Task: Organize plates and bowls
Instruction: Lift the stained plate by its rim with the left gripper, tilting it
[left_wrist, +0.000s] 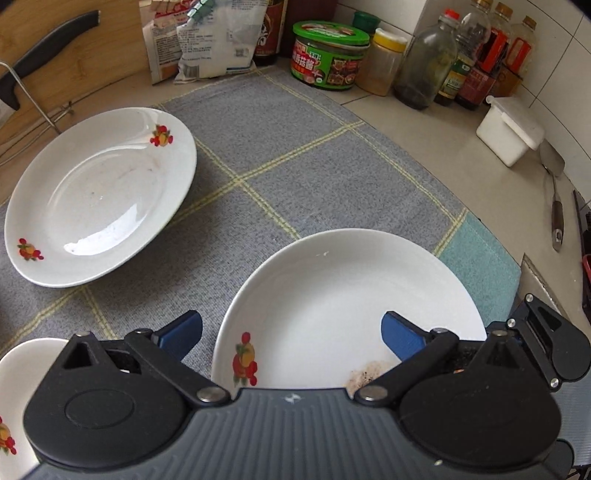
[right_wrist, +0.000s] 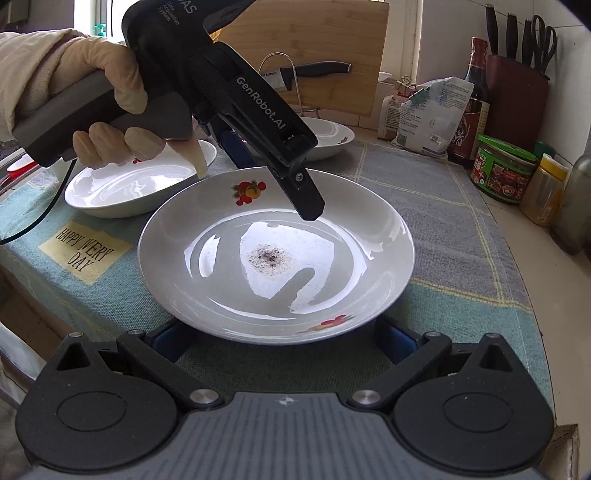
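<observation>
A white plate with fruit prints and a dark speckled stain (right_wrist: 275, 254) sits on the grey checked cloth (left_wrist: 295, 155); it also shows in the left wrist view (left_wrist: 343, 314). My left gripper (left_wrist: 291, 332) is open and hovers over this plate's near-left rim, one finger outside it and one above it. My right gripper (right_wrist: 277, 338) is open, its fingers either side of the plate's near edge, low by the cloth. A second fruit-print plate (left_wrist: 99, 195) lies tilted at the far left. A third white plate (right_wrist: 140, 181) lies on the left.
Jars and bottles (left_wrist: 424, 55) line the back wall, with a green-lidded tub (left_wrist: 328, 55) and food bags (left_wrist: 207, 40). A white box (left_wrist: 509, 129) and a spatula (left_wrist: 554, 192) lie at the right. A cutting board and knife (right_wrist: 314, 70) stand behind.
</observation>
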